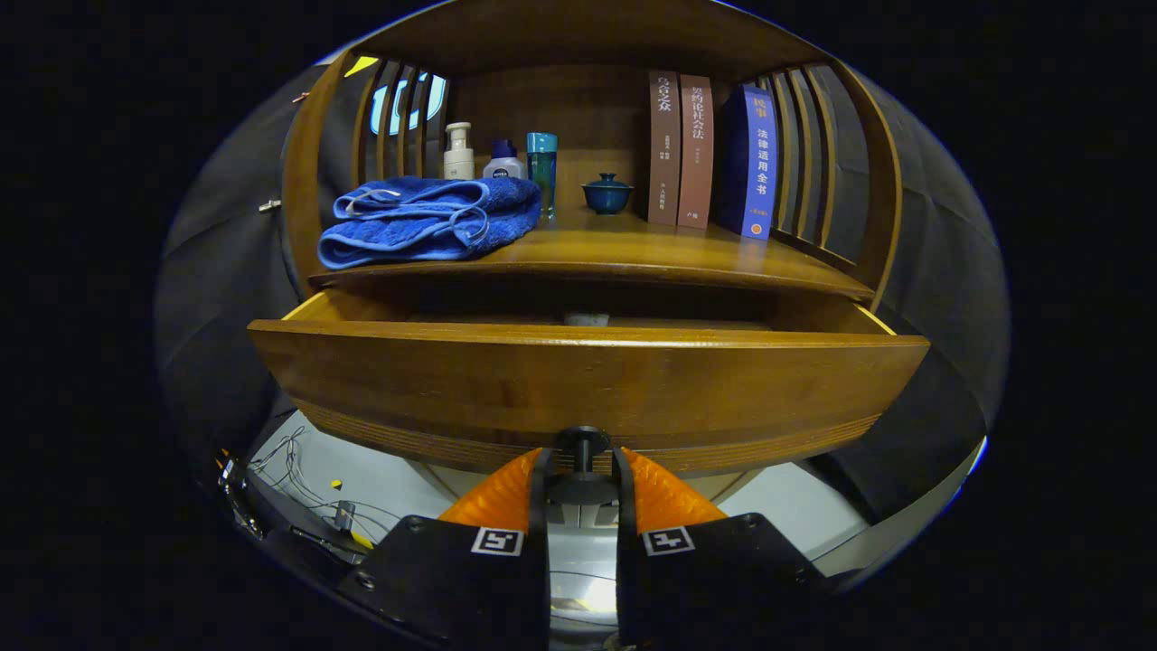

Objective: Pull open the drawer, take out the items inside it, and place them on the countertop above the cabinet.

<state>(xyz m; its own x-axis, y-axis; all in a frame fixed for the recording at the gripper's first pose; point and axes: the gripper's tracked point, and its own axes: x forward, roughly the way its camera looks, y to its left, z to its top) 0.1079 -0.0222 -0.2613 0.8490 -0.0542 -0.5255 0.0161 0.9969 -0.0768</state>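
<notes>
Fingers clamp the dark knob of the glossy wooden drawer, pulled partly open.

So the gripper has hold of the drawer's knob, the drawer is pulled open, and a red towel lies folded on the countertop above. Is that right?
Almost. In the gripper view the folded towel is blue, not red. The rest holds: the gripper is closed on the knob and the drawer is pulled open.

A: The drawer front is varnished wood, smooth with a soft sheen. The knob on it, clamped in the claw, looks matt.
B: And above the drawer?
A: A fluffy terry-cloth towel on the glossy wooden countertop, beside a glazed ceramic lidded cup
</notes>
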